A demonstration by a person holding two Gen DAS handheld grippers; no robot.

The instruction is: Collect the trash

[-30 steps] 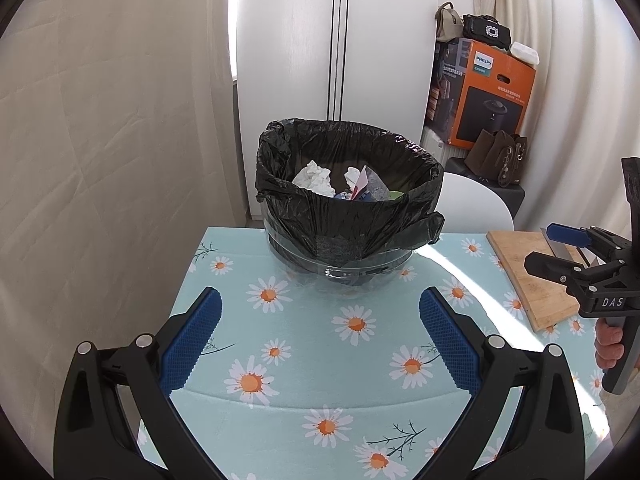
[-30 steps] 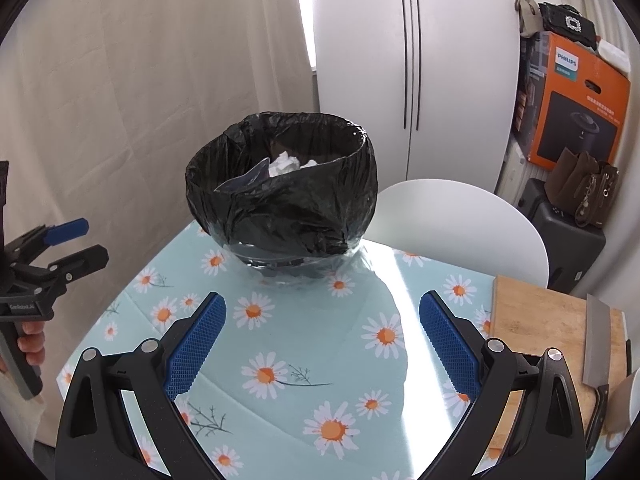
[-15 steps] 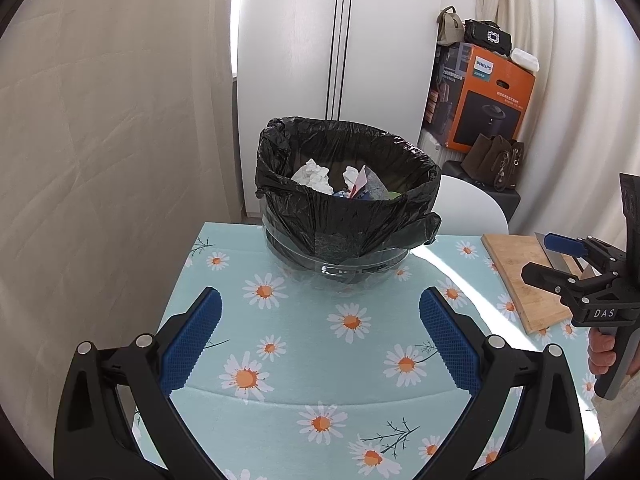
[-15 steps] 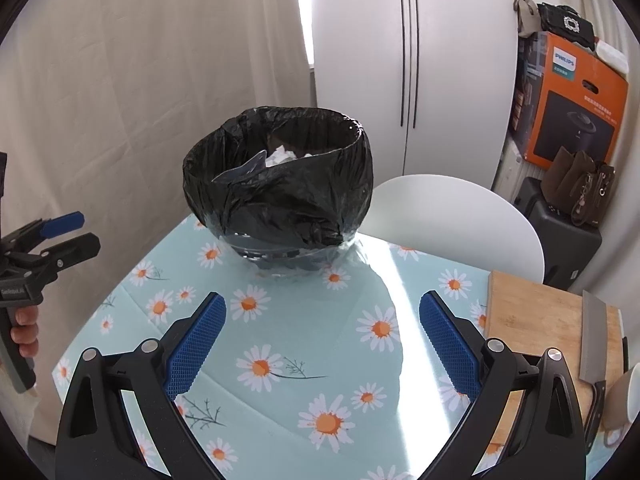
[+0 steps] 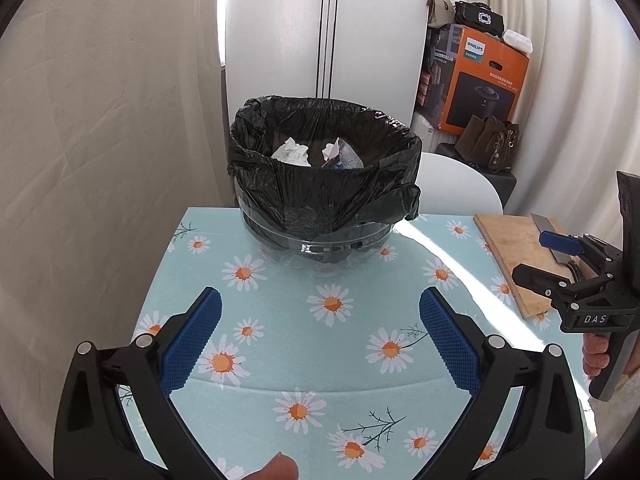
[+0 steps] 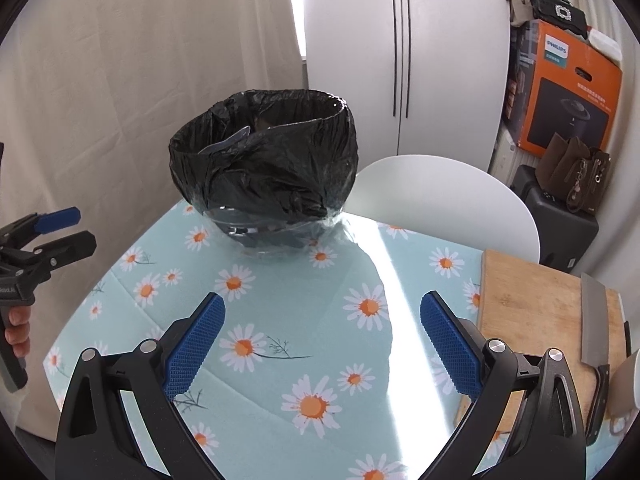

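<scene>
Shift since earlier: bin (image 5: 324, 176) higher in frame, both views pulled back.
Left hand-held gripper (image 5: 320, 336): wide, empty.
Right hand-held gripper (image 6: 322, 340): wide, empty.
Trash (image 5: 292, 151): inside black liner (image 6: 264, 160), upper centre, on worktop (image 5: 288, 320).
Risk: thin liner tearing or slipping off rim if pinched badly; light bin tipping; knife (image 6: 596, 336) lower right.

left gripper (image 5: 320, 320) empty, jaws wide apart; right gripper (image 6: 322, 326) likewise.

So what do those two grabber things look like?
Both look alike. The left gripper and right gripper have black plastic frames with silver bolts and blue bumpy pads. The right one carries white letters, DAS, on its side.
</scene>
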